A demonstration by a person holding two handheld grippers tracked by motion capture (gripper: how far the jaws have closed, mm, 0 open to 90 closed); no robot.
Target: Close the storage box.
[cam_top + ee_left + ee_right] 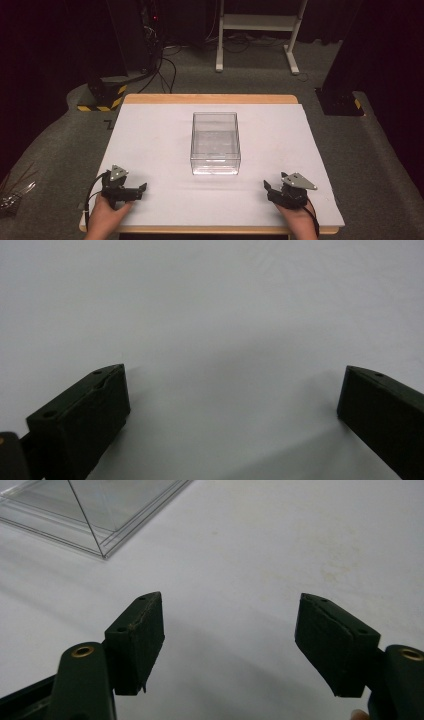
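Right tool (pixel 270 190) near clear box (pixel 215 144)

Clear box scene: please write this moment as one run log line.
clear box: mid-table, untouched | left gripper: open, holds nothing, near front edge | right gripper: open, holds nothing, pointing toward box | table: white cover

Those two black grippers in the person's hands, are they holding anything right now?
No. The left gripper and right gripper both stand open over the bare white table cover, apart from the clear plastic box.
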